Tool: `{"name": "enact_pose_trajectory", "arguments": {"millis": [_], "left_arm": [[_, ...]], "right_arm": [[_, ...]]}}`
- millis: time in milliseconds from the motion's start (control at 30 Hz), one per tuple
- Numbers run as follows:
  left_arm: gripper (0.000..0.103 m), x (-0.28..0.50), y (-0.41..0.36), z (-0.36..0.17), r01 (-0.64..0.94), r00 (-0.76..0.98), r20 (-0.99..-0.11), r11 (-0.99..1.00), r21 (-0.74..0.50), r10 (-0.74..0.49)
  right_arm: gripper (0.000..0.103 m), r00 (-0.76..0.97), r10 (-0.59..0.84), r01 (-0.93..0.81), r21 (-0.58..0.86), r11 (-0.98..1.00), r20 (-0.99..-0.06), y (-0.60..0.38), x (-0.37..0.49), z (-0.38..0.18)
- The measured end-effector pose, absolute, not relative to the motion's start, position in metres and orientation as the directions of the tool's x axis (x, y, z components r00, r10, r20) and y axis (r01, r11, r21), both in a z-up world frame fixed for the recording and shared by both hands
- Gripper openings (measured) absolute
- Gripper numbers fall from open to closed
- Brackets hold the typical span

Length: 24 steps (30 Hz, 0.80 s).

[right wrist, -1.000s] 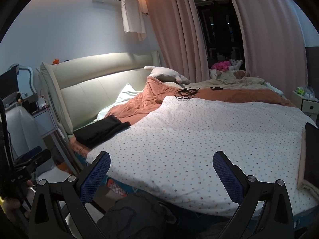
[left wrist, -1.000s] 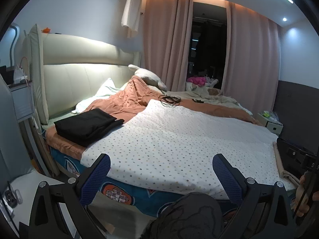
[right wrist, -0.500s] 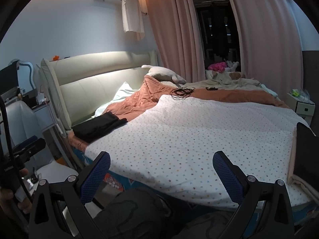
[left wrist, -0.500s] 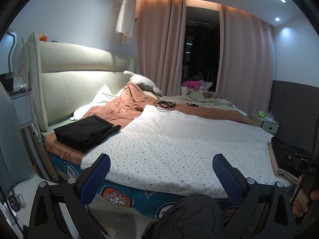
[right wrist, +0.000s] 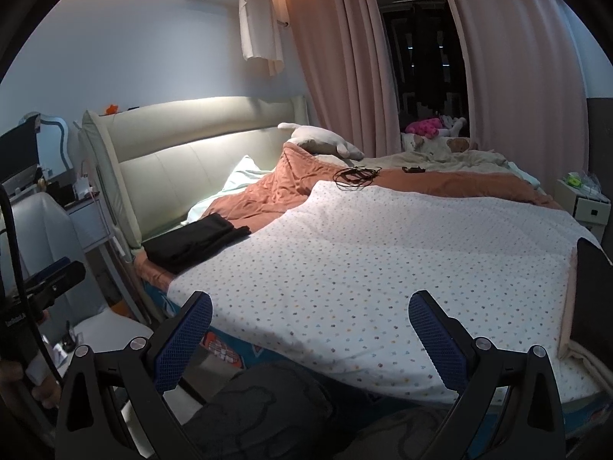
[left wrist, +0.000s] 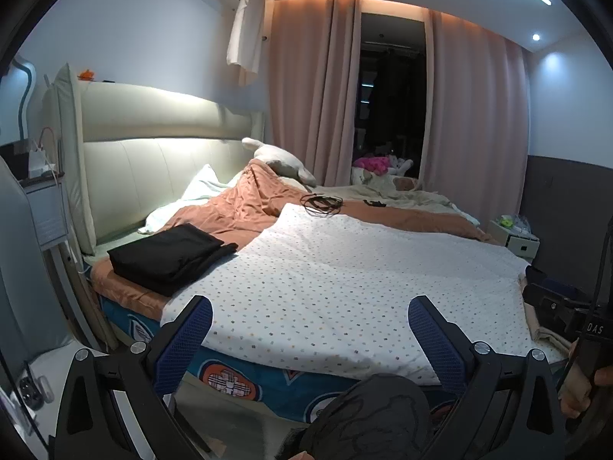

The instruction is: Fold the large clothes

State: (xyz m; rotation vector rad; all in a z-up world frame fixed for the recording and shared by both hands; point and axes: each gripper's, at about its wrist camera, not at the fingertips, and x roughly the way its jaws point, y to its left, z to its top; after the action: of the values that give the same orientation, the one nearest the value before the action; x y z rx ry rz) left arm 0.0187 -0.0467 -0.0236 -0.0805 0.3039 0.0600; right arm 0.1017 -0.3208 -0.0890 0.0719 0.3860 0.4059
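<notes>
Both tongs (left wrist: 308, 331) (right wrist: 308, 331) wide apart, empty

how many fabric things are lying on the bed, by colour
black folded garment: 1
white dotted sheet: 1
orange blanket: 1
beige blanket: 1
total: 4

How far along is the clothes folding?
One black garment already lies folded near the headboard. Nothing is in hand: the left gripper and right gripper are both open and empty, short of the dotted sheet. What is left to fold is not clearly visible.
</notes>
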Motion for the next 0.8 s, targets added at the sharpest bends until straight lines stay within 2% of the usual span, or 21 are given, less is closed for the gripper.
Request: {"name": "enact_pose_trajectory", "arguments": {"millis": [800], "left_arm": [[0.103,0.026,-0.051,-0.020,-0.073,0.951,-0.305,0.996,-0.059,0.052]], "right_arm": [[0.103,0.834,0.414,-0.381,0.162,0.910,-0.365,-0.323,0.113,-0.092]]}}
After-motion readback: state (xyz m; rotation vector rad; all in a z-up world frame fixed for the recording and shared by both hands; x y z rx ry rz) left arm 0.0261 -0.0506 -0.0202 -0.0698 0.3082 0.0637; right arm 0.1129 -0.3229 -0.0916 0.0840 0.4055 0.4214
